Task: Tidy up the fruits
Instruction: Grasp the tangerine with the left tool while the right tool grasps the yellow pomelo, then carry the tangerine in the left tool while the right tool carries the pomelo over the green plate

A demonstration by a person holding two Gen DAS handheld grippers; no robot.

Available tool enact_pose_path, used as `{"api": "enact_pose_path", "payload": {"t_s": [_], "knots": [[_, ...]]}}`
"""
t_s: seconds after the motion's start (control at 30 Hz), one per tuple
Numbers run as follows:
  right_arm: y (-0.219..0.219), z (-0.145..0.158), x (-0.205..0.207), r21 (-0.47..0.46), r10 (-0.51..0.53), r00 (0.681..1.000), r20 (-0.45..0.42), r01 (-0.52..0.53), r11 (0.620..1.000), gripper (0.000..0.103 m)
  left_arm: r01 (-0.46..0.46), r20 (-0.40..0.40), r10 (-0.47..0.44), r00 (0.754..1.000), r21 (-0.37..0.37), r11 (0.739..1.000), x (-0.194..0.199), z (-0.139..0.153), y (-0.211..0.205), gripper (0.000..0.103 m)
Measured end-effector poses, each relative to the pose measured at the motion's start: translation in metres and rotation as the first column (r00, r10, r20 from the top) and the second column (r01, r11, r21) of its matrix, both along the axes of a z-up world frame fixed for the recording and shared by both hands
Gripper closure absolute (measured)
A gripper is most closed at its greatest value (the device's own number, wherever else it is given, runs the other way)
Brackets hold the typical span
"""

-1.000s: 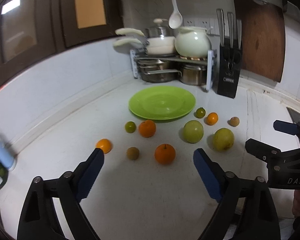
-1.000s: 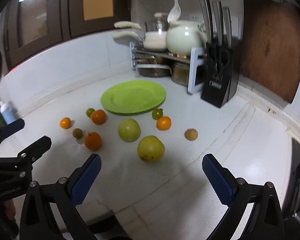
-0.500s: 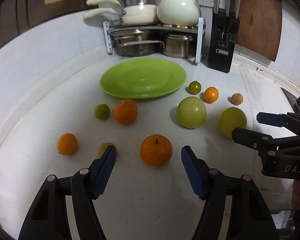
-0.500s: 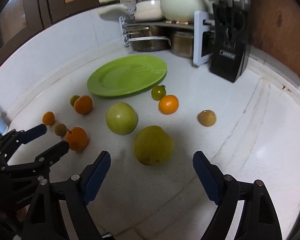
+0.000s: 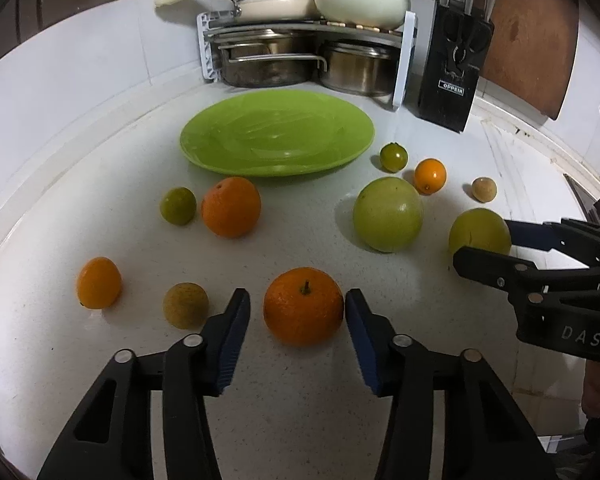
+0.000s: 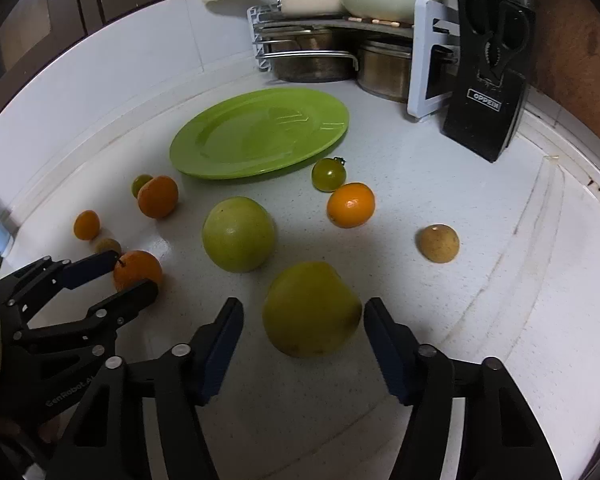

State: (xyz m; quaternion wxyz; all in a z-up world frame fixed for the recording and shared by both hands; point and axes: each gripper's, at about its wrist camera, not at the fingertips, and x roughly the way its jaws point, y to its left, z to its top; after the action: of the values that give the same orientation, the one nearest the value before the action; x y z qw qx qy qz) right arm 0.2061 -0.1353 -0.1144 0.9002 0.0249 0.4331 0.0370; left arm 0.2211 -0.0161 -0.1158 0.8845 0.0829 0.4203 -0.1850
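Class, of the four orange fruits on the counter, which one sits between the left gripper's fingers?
The stemmed orange, flanked by the left gripper; the other three lie beyond it.

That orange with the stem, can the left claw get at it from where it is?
Probably yes. The orange already sits between the open left claw's two fingers, with nothing in between; a brown fruit lies just outside.

Home kitchen: pot rack [image 5: 304,24] (stacked pans), knife block [image 5: 454,76], white countertop [image 5: 100,152].

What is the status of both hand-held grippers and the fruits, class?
Left hand-held gripper open around stemmed orange. Right hand-held gripper open around large yellow-green fruit. Round green plate bare. Nothing blocking.
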Motion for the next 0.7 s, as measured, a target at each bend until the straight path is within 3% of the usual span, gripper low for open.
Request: {"api": "enact_pose_path", "payload": {"t_s": [0.3, 0.7], "knots": [[0.0002, -0.0057, 0.0071, -0.017, 0.000, 1.000, -0.029, -0.001, 1.000, 0.050, 0.006, -0.021, -0.006, 1.000, -0.011, 1.000, 0.0007, -0.0013, -0.0012, 0.062], [-0.0014, -0.0039, -0.0001, -0.001, 0.015, 0.999, -0.028, -0.015, 1.000, 0.051, -0.020, -0.004, 0.020, 1.000, -0.013, 1.000, -0.0052, 0.0035, 0.0001, 0.062]]}}
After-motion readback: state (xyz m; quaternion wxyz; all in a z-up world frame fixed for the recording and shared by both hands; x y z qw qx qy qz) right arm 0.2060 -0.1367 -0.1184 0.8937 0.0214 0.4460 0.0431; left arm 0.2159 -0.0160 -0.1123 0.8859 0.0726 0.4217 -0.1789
